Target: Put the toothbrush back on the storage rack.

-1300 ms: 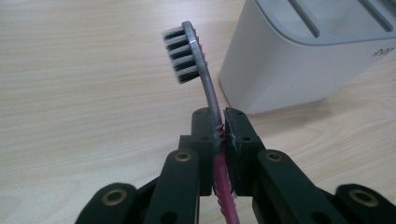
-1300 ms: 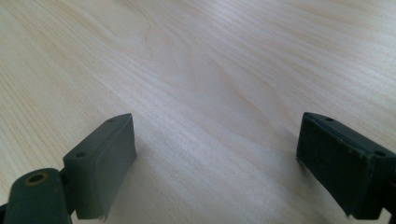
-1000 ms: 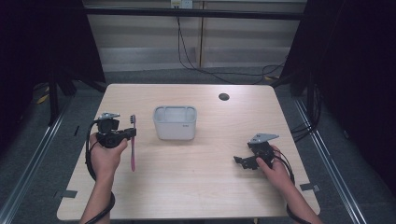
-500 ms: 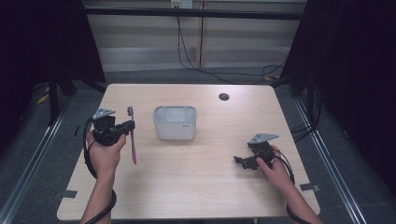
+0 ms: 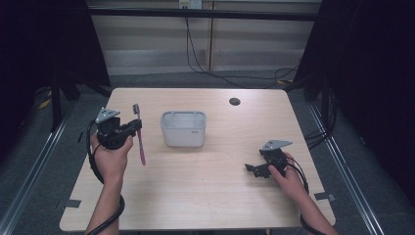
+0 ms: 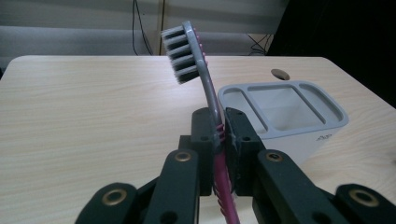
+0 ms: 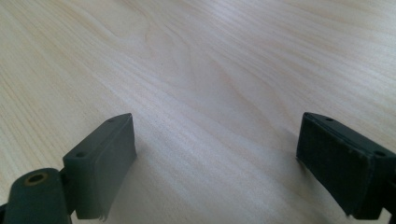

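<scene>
My left gripper [image 5: 135,126] [image 6: 218,135] is shut on a pink toothbrush [image 5: 140,142] [image 6: 201,70] with a grey bristle head. It grips the handle partway along, and the brush stands nearly upright above the table's left side, head up. A light grey holder [image 5: 183,129] [image 6: 285,109] with several compartments sits on the table just right of the brush. My right gripper [image 5: 252,168] [image 7: 215,163] rests low over the table's right side, open, with bare wood between its fingers.
The wooden table [image 5: 215,196] has a small dark round hole [image 5: 235,102] near its far edge. Dark curtains hang at both sides, and cables trail along the floor behind the table.
My left hand has lifted and tipped the toothbrush, bringing its head up and toward the far side. The right hand has stayed in place.
</scene>
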### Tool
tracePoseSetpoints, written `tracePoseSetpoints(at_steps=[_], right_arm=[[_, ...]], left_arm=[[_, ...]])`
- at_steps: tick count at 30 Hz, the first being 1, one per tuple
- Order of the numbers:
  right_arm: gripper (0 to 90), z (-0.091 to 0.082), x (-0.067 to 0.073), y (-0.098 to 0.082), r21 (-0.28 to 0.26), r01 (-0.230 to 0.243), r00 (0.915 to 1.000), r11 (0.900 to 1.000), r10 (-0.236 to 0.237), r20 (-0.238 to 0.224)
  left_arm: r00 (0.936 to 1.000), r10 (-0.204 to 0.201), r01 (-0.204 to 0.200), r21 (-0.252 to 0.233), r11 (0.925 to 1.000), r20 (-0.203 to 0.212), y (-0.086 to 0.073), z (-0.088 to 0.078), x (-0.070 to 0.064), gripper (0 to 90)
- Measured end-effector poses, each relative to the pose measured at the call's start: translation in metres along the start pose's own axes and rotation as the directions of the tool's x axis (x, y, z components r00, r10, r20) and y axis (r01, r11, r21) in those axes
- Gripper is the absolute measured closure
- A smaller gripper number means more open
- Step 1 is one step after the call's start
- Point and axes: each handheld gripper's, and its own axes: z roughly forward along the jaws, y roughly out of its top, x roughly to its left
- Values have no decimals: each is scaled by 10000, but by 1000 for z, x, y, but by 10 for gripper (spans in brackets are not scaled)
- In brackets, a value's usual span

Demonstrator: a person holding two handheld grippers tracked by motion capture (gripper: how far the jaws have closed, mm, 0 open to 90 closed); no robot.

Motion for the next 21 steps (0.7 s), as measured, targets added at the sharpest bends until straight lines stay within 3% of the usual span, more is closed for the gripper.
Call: tracePoseSetpoints(at_steps=[21], right_arm=[[112, 0, 0, 0, 13, -13, 10000, 10000, 13, 1]], left_arm=[[9998, 197, -193, -565, 9982, 64, 15, 6, -10, 829]])
